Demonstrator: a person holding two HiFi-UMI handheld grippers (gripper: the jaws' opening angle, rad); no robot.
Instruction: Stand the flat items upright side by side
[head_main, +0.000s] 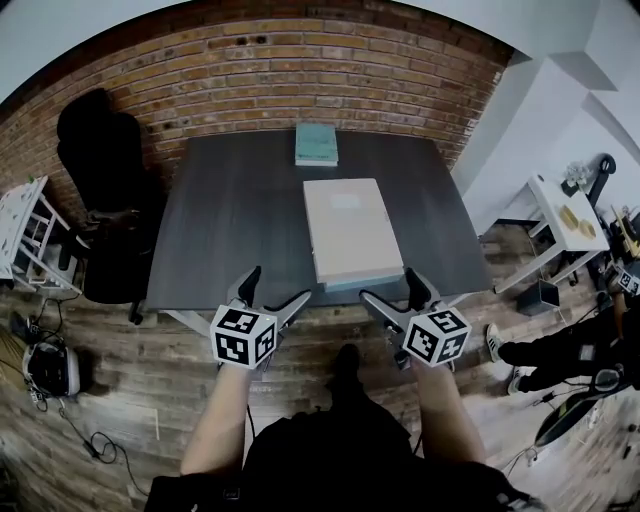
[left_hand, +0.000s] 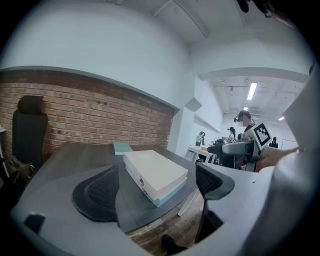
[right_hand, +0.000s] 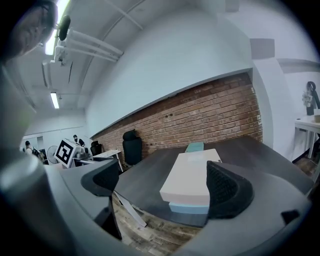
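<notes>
A stack of flat folders lies on the dark table (head_main: 220, 230): a white folder (head_main: 349, 230) on top of a light blue one (head_main: 362, 284) whose edge shows at the near end. A smaller teal book (head_main: 316, 144) lies flat near the table's far edge. My left gripper (head_main: 271, 291) hovers open at the table's near edge, left of the stack. My right gripper (head_main: 391, 288) is open too, just off the stack's near right corner. Nothing sits between either pair of jaws. The white folder (left_hand: 154, 172) and the white folder (right_hand: 191, 177) lie ahead in both gripper views.
A black office chair (head_main: 105, 200) stands left of the table against the brick wall. A white shelf (head_main: 25, 235) is at far left, a white side table (head_main: 565, 220) at right. A person's dark legs and shoes (head_main: 545, 350) are at the right on the wooden floor.
</notes>
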